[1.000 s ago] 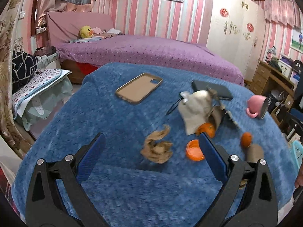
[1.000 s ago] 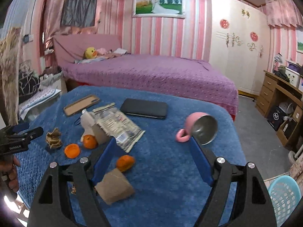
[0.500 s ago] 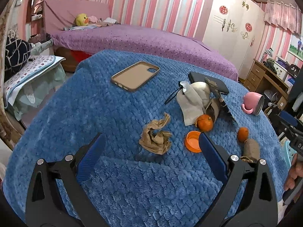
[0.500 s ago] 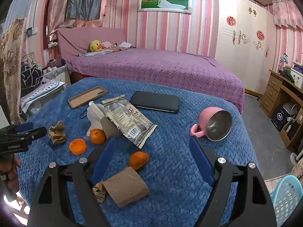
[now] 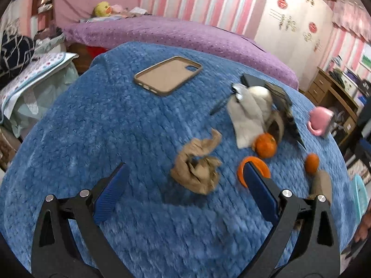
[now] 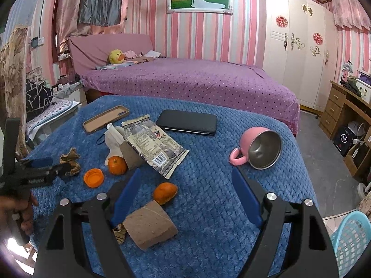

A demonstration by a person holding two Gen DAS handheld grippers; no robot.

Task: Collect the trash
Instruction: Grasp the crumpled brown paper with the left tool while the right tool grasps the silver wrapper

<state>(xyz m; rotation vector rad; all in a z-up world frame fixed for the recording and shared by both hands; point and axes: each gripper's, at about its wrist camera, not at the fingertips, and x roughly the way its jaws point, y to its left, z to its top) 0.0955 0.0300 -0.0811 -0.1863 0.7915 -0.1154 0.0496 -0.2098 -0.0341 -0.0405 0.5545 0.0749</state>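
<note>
While our left gripper (image 5: 185, 180) hangs with fingers spread wide and empty, the crumpled brown paper (image 5: 197, 169) lies on the blue surface (image 5: 92, 127) ahead, between them. Our right gripper's (image 6: 185, 192) fingers also gape, holding nothing.

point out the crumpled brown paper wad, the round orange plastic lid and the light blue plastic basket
crumpled brown paper wad (image 5: 197, 166), left wrist view, middle of the crumple
round orange plastic lid (image 6: 93, 178), right wrist view, centre of its hollow face
light blue plastic basket (image 6: 352, 241), right wrist view, its lattice wall
</note>
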